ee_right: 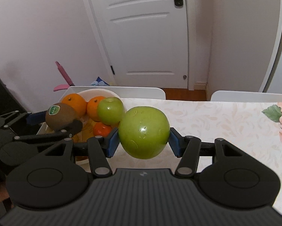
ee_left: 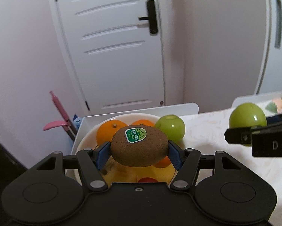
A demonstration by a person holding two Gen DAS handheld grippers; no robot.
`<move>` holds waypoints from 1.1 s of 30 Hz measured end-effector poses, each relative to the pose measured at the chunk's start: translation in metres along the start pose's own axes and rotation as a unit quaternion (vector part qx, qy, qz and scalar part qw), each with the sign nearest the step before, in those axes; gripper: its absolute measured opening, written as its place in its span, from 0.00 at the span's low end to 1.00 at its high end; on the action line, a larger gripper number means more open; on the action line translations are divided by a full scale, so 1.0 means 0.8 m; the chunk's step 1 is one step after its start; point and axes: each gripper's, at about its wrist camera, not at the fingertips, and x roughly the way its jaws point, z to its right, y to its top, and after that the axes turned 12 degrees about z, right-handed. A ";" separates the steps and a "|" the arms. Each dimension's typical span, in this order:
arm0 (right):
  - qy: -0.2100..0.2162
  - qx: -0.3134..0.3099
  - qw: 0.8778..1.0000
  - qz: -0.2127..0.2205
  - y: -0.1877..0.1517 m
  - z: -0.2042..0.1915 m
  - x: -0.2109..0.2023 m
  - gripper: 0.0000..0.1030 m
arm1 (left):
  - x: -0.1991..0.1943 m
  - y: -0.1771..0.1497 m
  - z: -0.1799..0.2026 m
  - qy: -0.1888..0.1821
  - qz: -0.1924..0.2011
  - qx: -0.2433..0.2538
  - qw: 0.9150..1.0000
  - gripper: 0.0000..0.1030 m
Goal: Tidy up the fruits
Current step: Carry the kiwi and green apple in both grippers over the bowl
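My left gripper [ee_left: 139,150] is shut on a brown kiwi [ee_left: 139,146] with a green sticker and holds it above a white bowl [ee_left: 82,143]. The bowl holds oranges [ee_left: 108,131] and a yellow fruit, and a green apple [ee_left: 170,127] rests at its right rim. My right gripper [ee_right: 143,139] is shut on a second, larger green apple [ee_right: 143,132] and holds it above the table, just right of the bowl [ee_right: 101,92]. This held apple [ee_left: 247,119] also shows in the left wrist view. The kiwi [ee_right: 61,116] also shows in the right wrist view.
The table [ee_right: 216,120] has a pale floral cloth. White chair backs [ee_right: 141,91] stand at its far edge. A white door [ee_left: 112,47] and a pink-handled tool [ee_left: 60,113] are behind.
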 end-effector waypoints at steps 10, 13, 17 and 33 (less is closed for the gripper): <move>-0.032 0.013 0.999 -0.014 -0.010 0.003 0.019 0.68 | 0.027 -0.021 0.017 -0.038 -0.008 0.064 0.997 0.67; -0.033 0.013 0.999 -0.013 -0.008 0.002 0.021 0.68 | 0.030 -0.023 0.020 -0.045 -0.011 0.072 0.996 0.67; -0.031 0.007 0.999 -0.012 -0.006 0.000 0.023 0.68 | 0.033 -0.027 0.027 -0.047 -0.015 0.082 0.995 0.67; 0.012 -0.029 0.999 0.003 0.021 -0.024 0.021 0.68 | -0.012 -0.019 -0.016 -0.010 0.007 0.033 0.999 0.91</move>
